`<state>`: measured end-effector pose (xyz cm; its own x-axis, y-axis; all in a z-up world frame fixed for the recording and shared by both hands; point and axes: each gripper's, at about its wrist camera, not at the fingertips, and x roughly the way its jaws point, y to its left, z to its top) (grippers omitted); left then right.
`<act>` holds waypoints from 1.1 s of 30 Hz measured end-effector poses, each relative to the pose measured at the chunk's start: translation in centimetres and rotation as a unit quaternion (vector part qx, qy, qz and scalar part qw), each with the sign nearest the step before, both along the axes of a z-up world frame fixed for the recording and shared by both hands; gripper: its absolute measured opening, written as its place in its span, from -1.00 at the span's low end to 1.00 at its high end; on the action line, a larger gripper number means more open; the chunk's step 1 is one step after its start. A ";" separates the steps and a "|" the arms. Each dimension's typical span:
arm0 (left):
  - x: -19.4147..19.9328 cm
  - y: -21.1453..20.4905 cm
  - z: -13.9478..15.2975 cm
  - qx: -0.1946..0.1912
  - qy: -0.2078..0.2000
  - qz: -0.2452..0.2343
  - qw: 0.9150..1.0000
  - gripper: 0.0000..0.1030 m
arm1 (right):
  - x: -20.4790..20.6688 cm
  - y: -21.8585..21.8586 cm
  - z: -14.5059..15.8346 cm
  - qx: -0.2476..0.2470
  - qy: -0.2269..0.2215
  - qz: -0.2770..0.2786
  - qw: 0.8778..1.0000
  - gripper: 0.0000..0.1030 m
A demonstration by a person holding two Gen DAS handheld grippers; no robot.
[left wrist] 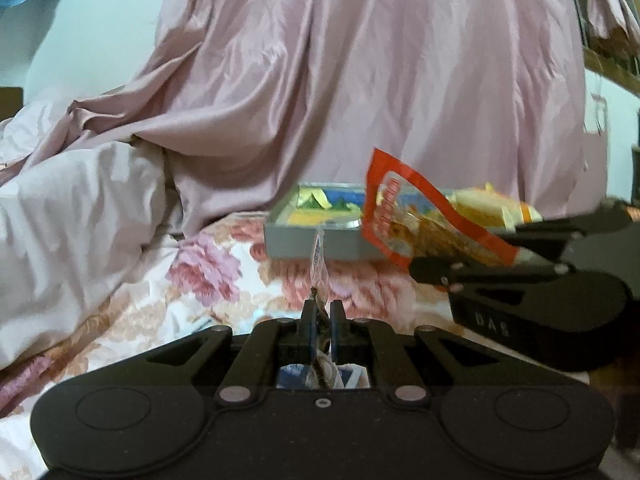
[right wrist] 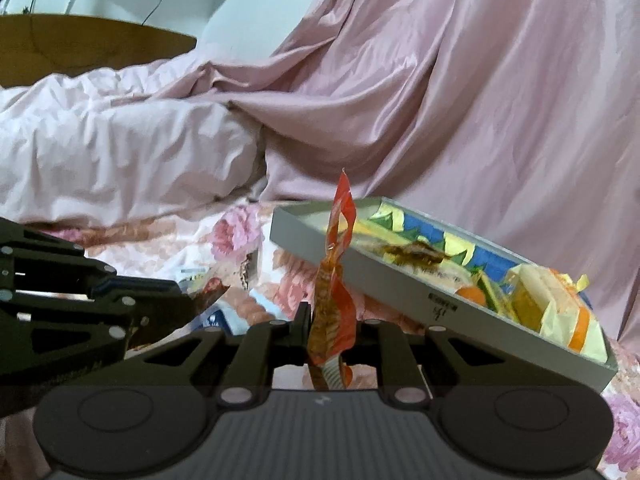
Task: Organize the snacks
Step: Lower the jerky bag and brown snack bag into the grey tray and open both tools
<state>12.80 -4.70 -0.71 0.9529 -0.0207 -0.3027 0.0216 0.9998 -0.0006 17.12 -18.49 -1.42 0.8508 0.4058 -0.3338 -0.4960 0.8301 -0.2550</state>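
My left gripper point(left wrist: 322, 310) is shut on a thin clear snack packet point(left wrist: 319, 258) that stands edge-on above its fingers. From the right my right gripper point(left wrist: 426, 271) reaches in, shut on a red-orange snack packet point(left wrist: 416, 216). In the right wrist view that red-orange packet point(right wrist: 335, 280) rises upright from the right gripper point(right wrist: 326, 318). The left gripper point(right wrist: 188, 300) comes in from the left there, with a brownish clear packet point(right wrist: 212, 291) in its tip. Just behind both stands a grey open box point(left wrist: 296, 246) point(right wrist: 384, 278) with several yellow, blue and orange wrapped snacks inside.
Everything lies on a floral bedsheet point(left wrist: 208, 268). A pale pink quilt point(right wrist: 120, 152) is heaped at the left, and a pink satin cloth point(left wrist: 360, 80) hangs behind the box. Some blue-and-white packets point(right wrist: 218, 318) lie on the sheet between the grippers. A wooden headboard point(right wrist: 80, 44) is far left.
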 end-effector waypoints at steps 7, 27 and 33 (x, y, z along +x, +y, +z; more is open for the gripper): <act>2.5 -0.9 3.6 -0.006 -0.026 0.010 1.000 -0.89 | 0.2 -1.3 2.3 0.036 -0.027 -0.009 0.999 -0.69; 15.8 -6.9 8.4 -0.040 -0.020 -0.005 0.999 -0.88 | 6.4 -7.3 5.4 0.112 -0.060 -0.120 0.985 -0.68; 17.7 -7.8 7.7 -0.052 -0.008 -0.010 0.999 -0.88 | 8.5 -8.0 4.4 0.112 -0.052 -0.142 0.982 -0.68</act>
<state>30.49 -12.50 6.99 0.9565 -0.0709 -0.2831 0.0428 0.9936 -0.1042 25.60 -26.46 3.03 0.9651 0.2007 -0.1684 -0.2172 0.9723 -0.0864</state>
